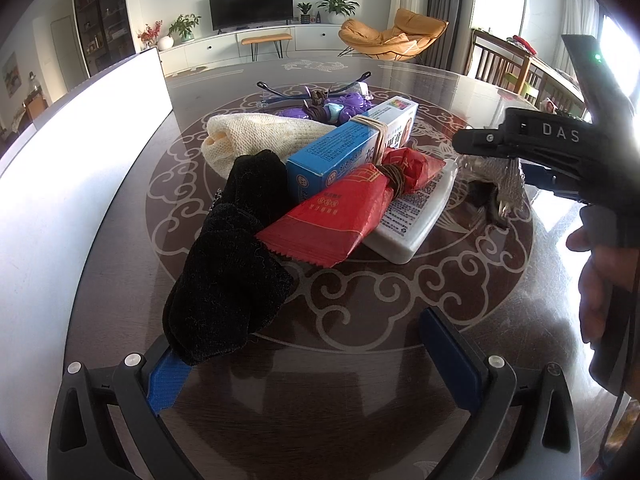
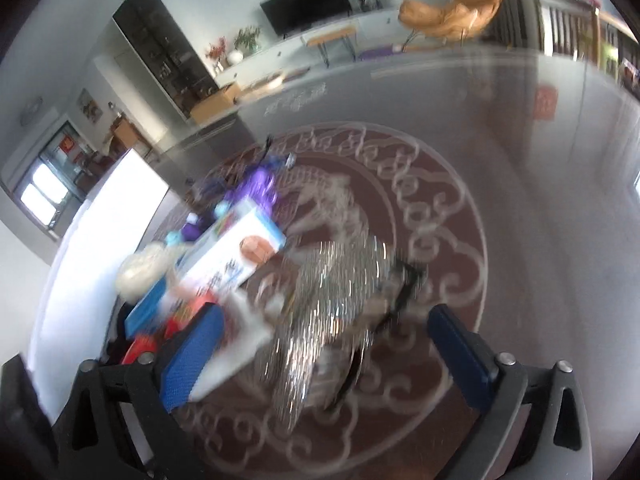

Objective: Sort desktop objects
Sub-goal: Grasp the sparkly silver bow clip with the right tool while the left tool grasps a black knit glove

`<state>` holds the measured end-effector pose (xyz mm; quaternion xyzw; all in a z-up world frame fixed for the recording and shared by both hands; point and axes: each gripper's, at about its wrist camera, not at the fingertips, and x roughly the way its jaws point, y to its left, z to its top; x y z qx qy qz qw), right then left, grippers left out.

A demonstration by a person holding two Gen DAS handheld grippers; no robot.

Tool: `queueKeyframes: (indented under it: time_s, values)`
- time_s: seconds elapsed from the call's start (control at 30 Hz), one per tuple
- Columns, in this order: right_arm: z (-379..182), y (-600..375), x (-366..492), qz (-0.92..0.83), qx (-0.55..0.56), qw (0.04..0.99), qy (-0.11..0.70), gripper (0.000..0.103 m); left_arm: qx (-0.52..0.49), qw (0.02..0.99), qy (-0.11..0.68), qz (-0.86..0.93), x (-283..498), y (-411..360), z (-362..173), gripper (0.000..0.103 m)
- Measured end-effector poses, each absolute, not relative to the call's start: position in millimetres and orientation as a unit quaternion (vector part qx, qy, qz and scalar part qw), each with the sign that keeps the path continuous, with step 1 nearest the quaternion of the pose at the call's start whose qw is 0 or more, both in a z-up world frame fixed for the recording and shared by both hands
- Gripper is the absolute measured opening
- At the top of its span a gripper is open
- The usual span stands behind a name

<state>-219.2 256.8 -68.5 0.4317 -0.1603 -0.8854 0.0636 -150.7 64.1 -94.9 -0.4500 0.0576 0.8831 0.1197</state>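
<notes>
One black sock [image 1: 228,268] hides the left gripper [image 1: 316,364] left fingertip; jaws wide, empty. One red packet [image 1: 332,216], one blue box [image 1: 344,148] ahead. Right gripper [image 2: 332,344], blurred, stands open around one silver pouch [image 2: 324,304].

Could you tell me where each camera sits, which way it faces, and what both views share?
Left wrist: on the left gripper, jaws open, angled down at the black fuzzy sock and red foil snack packet; the right gripper and a hand show.
Right wrist: on the right gripper, jaws open, above the blurred silver sequinned pouch.
Shared: blue-and-white carton, dark patterned table, television.
</notes>
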Motion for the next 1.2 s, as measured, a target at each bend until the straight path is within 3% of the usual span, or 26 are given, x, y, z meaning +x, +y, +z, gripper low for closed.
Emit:
queueKeyframes:
  time_s: [0.07,0.33,0.43,0.5,0.57,0.73,1.13,1.17,1.2]
  values:
    - [-69,261,-215,-0.886,0.423,0.081,-0.17,0.07,-0.45,0.12,0.057,0.883,-151,65,-96,0.103]
    - [-61,281,-124,-0.899,0.425,0.084,-0.061,0.07,-0.46,0.166,0.088,0.868,-128,49,-94,0.103]
    - [-69,289,-96,-0.899,0.43,0.069,-0.043,0.071,-0.478,0.143,0.076,0.864,-130,33,-94,0.103]
    - [-73,287,-85,-0.901,0.426,0.069,-0.04,0.075,-0.486,0.139,0.055,0.861,-135,28,-91,0.103]
    - [-76,289,-79,-0.9,0.428,0.069,-0.031,0.086,-0.492,0.14,0.034,0.858,-149,24,-88,0.103]
    - [-80,272,-79,-0.893,0.445,0.06,0.019,0.096,-0.505,0.089,0.025,0.858,-190,19,-91,0.103]
    - [-81,271,-78,-0.89,0.451,0.053,0.031,0.1,-0.486,0.076,0.043,0.87,-217,33,-96,0.103]
    - [-80,271,-78,-0.89,0.451,0.053,0.031,0.1,-0.478,0.079,0.045,0.874,-213,31,-94,0.081]
    - [-80,271,-78,-0.89,0.451,0.053,0.032,0.101,-0.464,0.085,0.046,0.881,-211,29,-90,0.045]
